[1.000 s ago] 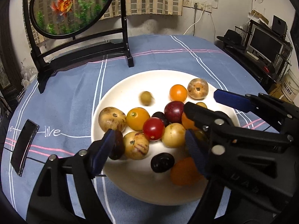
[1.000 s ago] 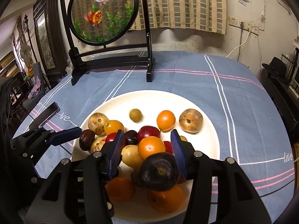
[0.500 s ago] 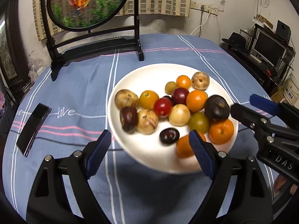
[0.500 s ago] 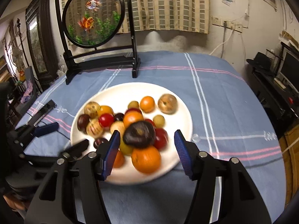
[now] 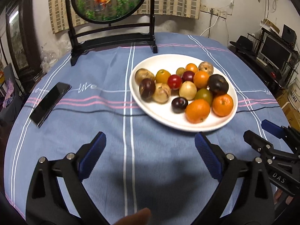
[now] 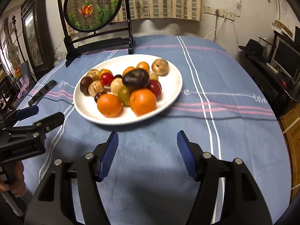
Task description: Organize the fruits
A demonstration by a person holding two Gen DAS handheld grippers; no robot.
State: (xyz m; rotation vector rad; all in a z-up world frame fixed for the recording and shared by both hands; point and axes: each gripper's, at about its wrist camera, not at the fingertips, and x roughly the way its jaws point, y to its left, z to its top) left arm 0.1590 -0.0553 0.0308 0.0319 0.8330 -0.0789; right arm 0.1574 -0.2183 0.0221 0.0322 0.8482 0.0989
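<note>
A round table covered in a blue cloth (image 5: 105, 116) with white and pink stripes fills both wrist views. At the far left of the cloth lies a flat black phone (image 5: 50, 104), with a thin black cable (image 5: 93, 110) running from near it toward the plate. Behind, at the table's far edge, stands a black wooden frame holding a round goldfish panel (image 5: 109, 0).

Right of centre sits a wide white plate (image 5: 161, 112) carrying the heaped fruit. Along its left side are a dark maroon fruit (image 5: 147, 89) and a pale speckled one (image 5: 161, 93); a red round fruit (image 5: 174, 82) sits in the middle; a large dark purple fruit (image 5: 218, 84) rests toward the right; two oranges (image 5: 197, 111) lie side by side at the near rim.

The left gripper (image 5: 150, 148), black with blue pads, hovers over bare cloth in front of the plate; its jaws have just been opening, stand wide apart and hold nothing. The right gripper (image 6: 147, 146), of the same build, also hovers over bare cloth on the near side of the plate; its jaws have just been opening too, with nothing between them. Each gripper shows at the edge of the other's view.
</note>
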